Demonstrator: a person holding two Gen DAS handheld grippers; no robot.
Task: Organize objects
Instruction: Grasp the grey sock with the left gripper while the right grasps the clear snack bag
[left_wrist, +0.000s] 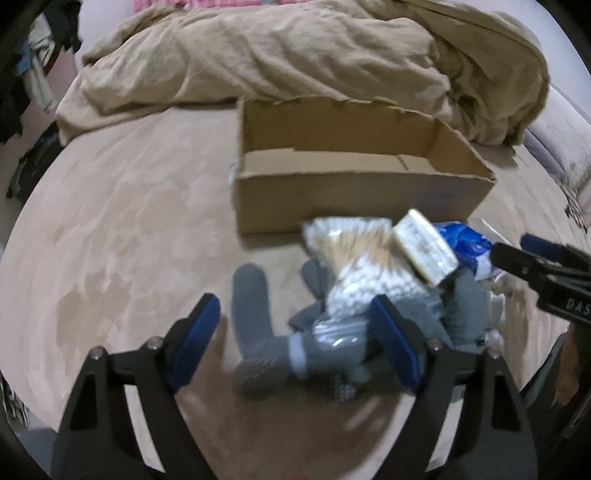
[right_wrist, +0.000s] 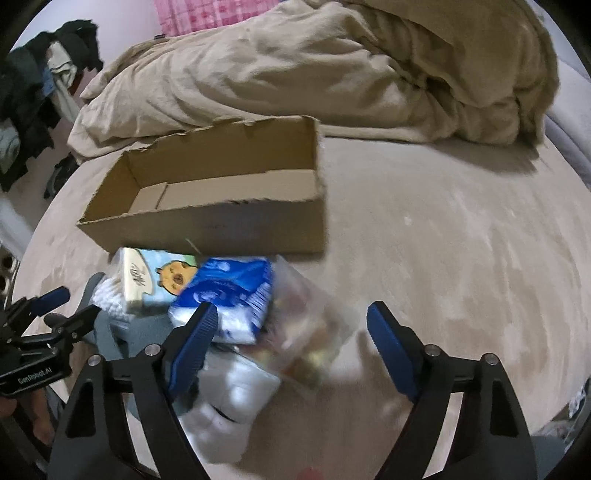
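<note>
An open, empty cardboard box (left_wrist: 354, 173) (right_wrist: 221, 199) stands on the beige bed surface. In front of it lies a pile: grey gloves (left_wrist: 258, 332), a bag of cotton swabs (left_wrist: 354, 258), a tissue pack with a cartoon print (left_wrist: 424, 247) (right_wrist: 155, 277), a blue-and-white tissue pack (left_wrist: 465, 243) (right_wrist: 229, 291), a clear bag of small items (right_wrist: 306, 332) and white socks (right_wrist: 229, 398). My left gripper (left_wrist: 295, 339) is open, hovering over the gloves. My right gripper (right_wrist: 291, 339) is open above the clear bag and blue pack; it also shows in the left wrist view (left_wrist: 535, 266).
A crumpled tan duvet (left_wrist: 295, 55) (right_wrist: 332, 74) lies behind the box. Dark clothes (right_wrist: 33, 103) hang at the far left beyond the bed edge. The bed surface (right_wrist: 461, 240) stretches to the right of the box.
</note>
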